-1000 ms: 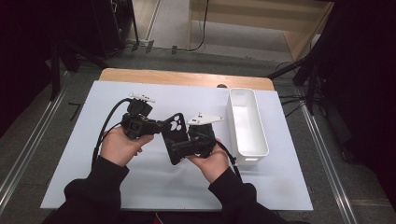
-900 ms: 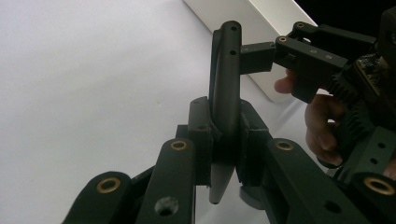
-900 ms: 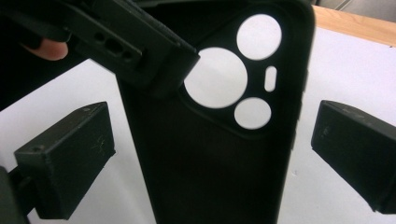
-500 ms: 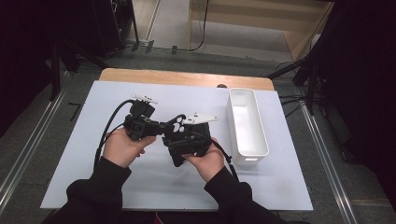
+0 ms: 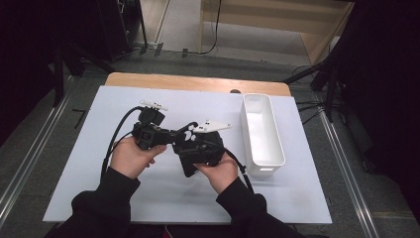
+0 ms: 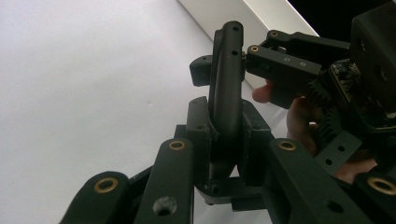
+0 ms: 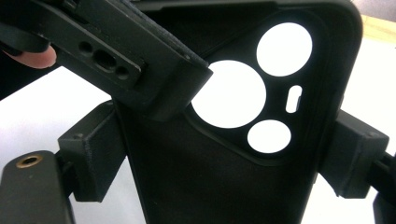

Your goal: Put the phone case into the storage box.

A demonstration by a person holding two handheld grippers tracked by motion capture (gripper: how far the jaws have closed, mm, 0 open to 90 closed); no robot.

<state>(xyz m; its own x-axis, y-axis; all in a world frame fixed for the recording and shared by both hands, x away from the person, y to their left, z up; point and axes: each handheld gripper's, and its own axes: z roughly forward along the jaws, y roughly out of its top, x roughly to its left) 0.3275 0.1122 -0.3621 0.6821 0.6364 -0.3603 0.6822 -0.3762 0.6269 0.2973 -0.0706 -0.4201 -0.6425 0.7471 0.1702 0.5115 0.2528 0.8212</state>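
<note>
A black phone case [image 5: 187, 167] with round camera cut-outs [image 7: 229, 95] is held above the white table mat between both hands. My left gripper [image 6: 223, 135] is shut on its thin edge, and the case [image 6: 226, 79] stands edge-on between the pads. My right gripper [image 7: 224, 163] spans the case [image 7: 187, 182] across its width. Its jaws have just been closing, and both pads touch the case's sides. One finger of the left gripper [image 7: 126, 65] crosses the case's top corner. In the high view the left gripper [image 5: 173, 138] and right gripper [image 5: 187, 149] meet at mid-table.
A long white bin [image 5: 270, 167] stands to the right of the hands with nothing inside. The white mat [image 5: 89, 193] covers a wooden table [image 5: 198, 82]. Cables trail from both grippers toward the person. Dark floor and metal rails flank the table.
Both hands stay where they were. The right gripper with its grey plate has edged slightly left, closer to the left gripper, with the case still between them.
</note>
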